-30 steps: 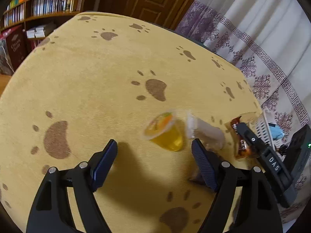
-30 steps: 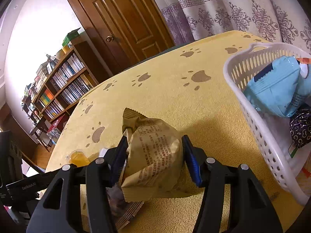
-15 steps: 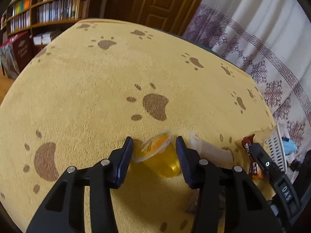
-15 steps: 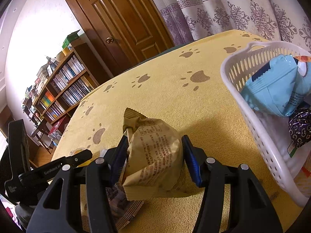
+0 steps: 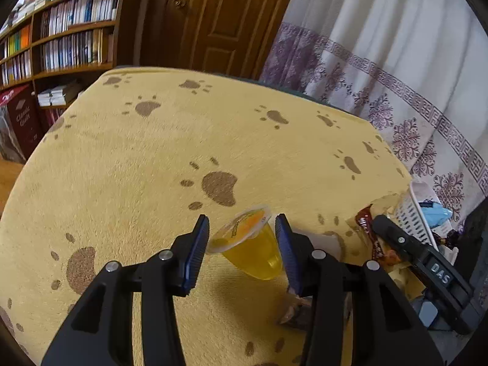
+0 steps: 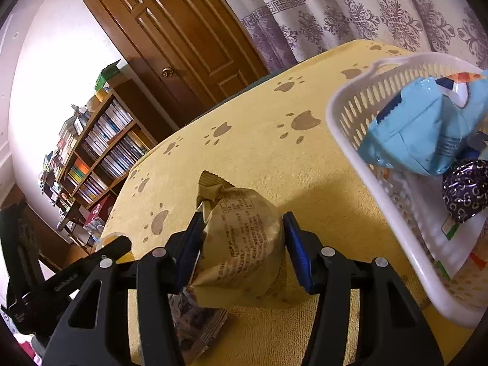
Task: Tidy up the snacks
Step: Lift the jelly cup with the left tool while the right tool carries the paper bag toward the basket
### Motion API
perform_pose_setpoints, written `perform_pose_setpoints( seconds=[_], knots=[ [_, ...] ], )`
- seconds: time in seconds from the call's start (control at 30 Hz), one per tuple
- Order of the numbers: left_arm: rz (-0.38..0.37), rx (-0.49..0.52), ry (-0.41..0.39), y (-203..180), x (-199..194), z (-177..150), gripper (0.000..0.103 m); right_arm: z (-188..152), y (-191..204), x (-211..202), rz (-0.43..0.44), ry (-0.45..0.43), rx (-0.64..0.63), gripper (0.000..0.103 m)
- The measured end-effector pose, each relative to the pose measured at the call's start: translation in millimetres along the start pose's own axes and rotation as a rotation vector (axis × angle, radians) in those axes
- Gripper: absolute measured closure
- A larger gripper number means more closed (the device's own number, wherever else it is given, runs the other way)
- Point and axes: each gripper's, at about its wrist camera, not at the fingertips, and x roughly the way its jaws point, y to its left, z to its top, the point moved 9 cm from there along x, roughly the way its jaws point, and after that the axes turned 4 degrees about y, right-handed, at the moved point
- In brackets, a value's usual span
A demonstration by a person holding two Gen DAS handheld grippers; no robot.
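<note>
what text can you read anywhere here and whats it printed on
"DAS": on the right gripper.
"Classic Quilt", roughly: on the dark red book by the bookshelf.
Print on the brown snack packet: too small to read.
Jelly cup lid and red wrapper: blurred.

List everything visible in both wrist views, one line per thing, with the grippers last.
jelly cup: 1, clear with orange jelly, tilted between the left gripper's pads
brown snack bag: 1, tan paper, between the right gripper's pads
flat wrapper: 1, dark printed, lying on the cloth under the right gripper
red-brown wrapper: 1, by the basket
basket: 1, white slotted plastic, at the table's right side
blue snack bag: 1, light blue, in the basket
purple packet: 1, dark purple, in the basket
tablecloth: 1, yellow with brown paw prints
bookshelf: 1, brown, behind the table
door: 1, brown
curtain: 1, white with purple pattern
left gripper: 1, black with blue pads, shut on the jelly cup
right gripper: 1, black with blue pads, shut on the brown snack bag
</note>
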Motion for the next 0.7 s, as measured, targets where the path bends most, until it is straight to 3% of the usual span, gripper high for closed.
perform_pose_setpoints(
  seconds=[0.3, 0.7],
  knots=[
    [-0.009, 0.021, -0.018, -6, -10, 0, 0.057, -4, 11, -25, 0.049, -0.011, 0.025, 0.049],
    [-0.018, 0.035, -0.027, -11, -16, -1, 0.057, 40, 5, -104, -0.008, -0.191, 0.01, 0.049]
  ],
)
